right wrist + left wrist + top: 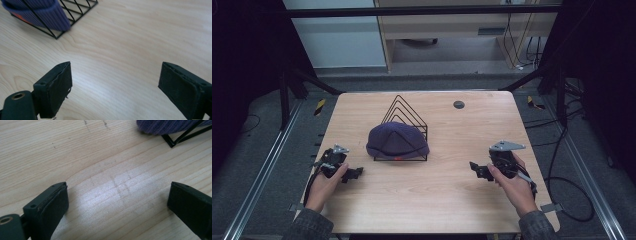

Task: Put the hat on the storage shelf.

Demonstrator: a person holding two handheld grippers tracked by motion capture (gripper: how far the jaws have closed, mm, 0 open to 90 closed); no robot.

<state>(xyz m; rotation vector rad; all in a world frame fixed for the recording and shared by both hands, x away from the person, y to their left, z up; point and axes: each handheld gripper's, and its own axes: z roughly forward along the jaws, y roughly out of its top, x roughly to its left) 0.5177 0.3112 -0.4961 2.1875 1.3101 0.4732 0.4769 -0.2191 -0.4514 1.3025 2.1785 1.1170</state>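
On the table (422, 200), purple knit hat (397, 140) draped over black wire rack (404, 112), both grippers' fingers spread, empty.

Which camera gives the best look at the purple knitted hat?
The high view: the whole purple knitted hat sits over the black wire rack. The left gripper view catches just an edge; the right, one side.

Item count, as observed:

- Tabletop (422, 200): one, light wood finish.
- Knitted hat (397, 140): one, dark purple.
- Wire rack (407, 114): one, black, built of nested triangular frames; four frames can be made out in the high view.
- Round dark disc (458, 104) on the tabletop surface: one.
- Claws: two, namely one left claw (356, 173) and one right claw (476, 169). Each claw has two black jaws.
- Hands: two, one per claw.
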